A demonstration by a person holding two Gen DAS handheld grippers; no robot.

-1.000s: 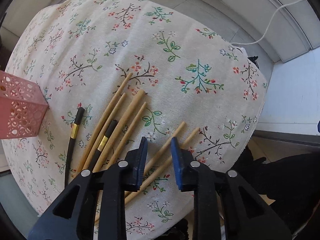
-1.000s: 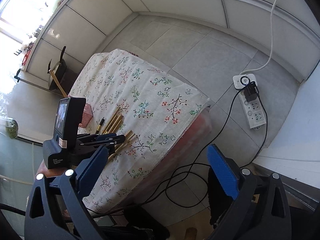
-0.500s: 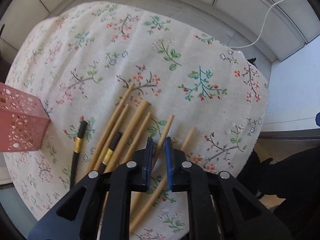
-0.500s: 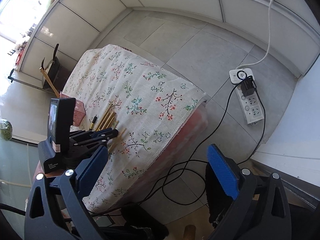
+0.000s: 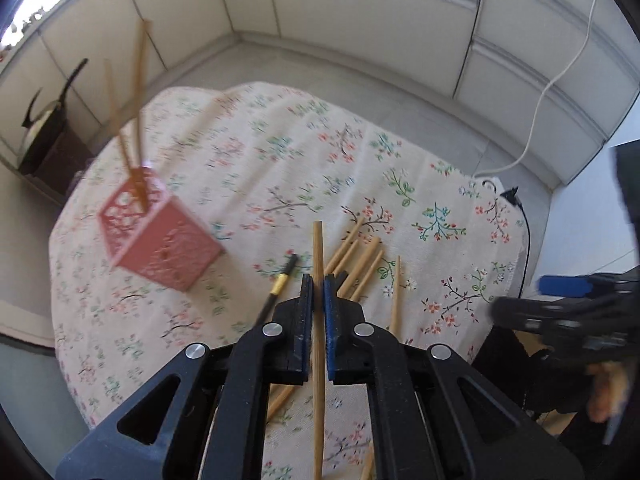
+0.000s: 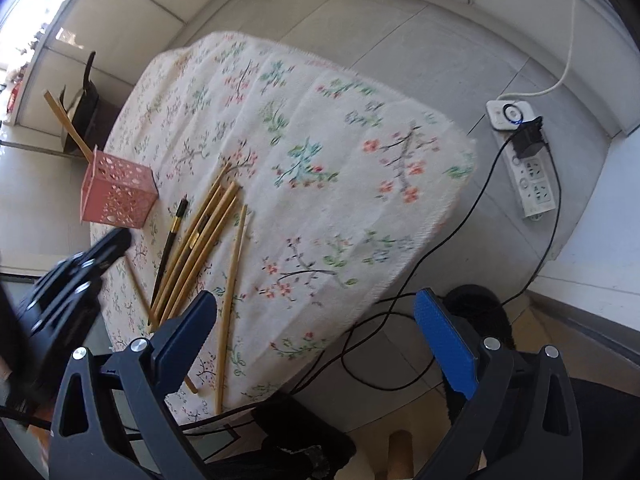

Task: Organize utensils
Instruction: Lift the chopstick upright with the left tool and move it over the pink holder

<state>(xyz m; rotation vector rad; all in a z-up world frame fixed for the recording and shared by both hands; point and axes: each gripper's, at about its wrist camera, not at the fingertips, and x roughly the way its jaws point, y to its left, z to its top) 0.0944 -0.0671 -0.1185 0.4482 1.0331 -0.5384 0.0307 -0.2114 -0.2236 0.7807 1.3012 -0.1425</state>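
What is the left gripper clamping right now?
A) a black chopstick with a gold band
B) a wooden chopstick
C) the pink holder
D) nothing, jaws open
B: in the left wrist view the left gripper has its blue pads shut on a wooden chopstick that runs up between them, while the black chopstick with a gold band lies on the floral tablecloth and the pink holder stands apart.

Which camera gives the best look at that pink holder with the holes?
The right wrist view: the pink holder is sharp there, its punched holes clear, one chopstick poking out. The left wrist view shows it too, but blurred and tilted.
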